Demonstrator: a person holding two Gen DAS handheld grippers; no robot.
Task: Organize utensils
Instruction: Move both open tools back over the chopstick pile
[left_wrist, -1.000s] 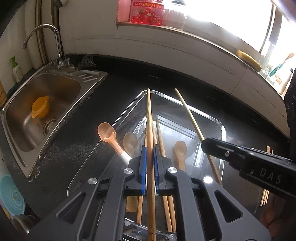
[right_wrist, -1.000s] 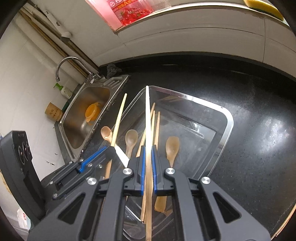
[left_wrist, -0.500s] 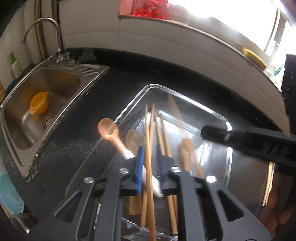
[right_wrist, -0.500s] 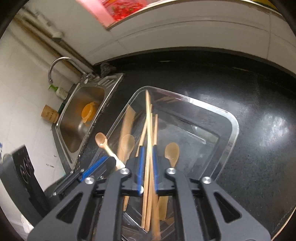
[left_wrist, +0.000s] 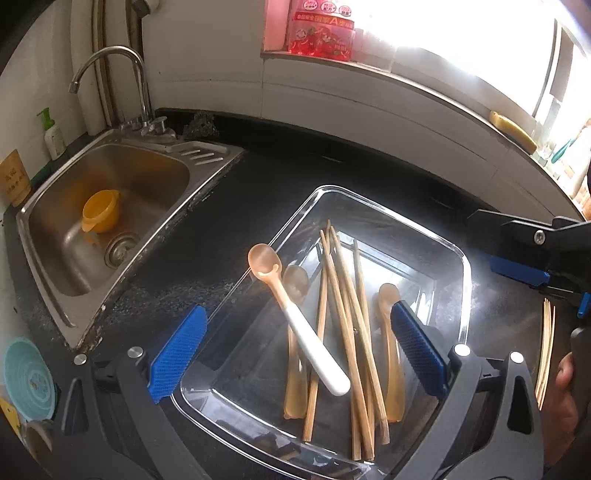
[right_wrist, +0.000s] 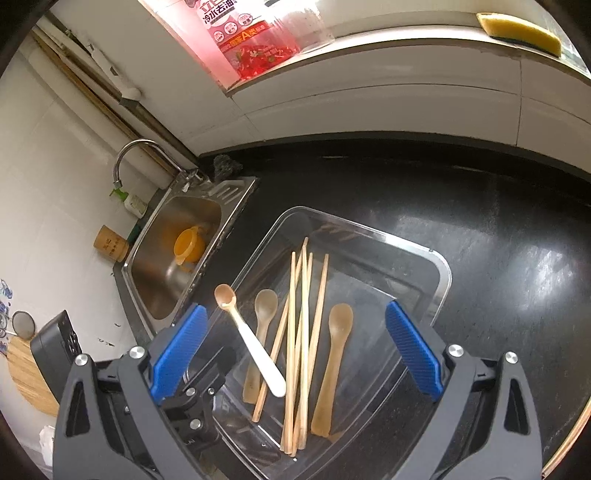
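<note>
A clear plastic tray (left_wrist: 373, 206) (right_wrist: 441, 269) sits on the black counter. In it lie several wooden chopsticks (left_wrist: 345, 317) (right_wrist: 303, 332), two tan spoons (left_wrist: 388, 332) (right_wrist: 332, 354) and a pink spoon with a white handle (left_wrist: 314, 343) (right_wrist: 258, 354) leaning on the tray's left rim. My left gripper (left_wrist: 295, 350) is open and empty above the tray's near end. My right gripper (right_wrist: 295, 354) is open and empty above the tray too; it also shows at the right in the left wrist view (left_wrist: 535, 254).
A steel sink (left_wrist: 110, 206) (right_wrist: 173, 258) with an orange cup (left_wrist: 99, 214) lies left of the tray. More chopsticks (left_wrist: 546, 347) lie on the counter at the right. A red-labelled bottle (right_wrist: 255, 40) and a yellow sponge (right_wrist: 517, 29) stand on the ledge behind.
Both grippers held a chopstick each and have opened. The two chopsticks now lie in the tray with the others. Both grippers have risen a little.
</note>
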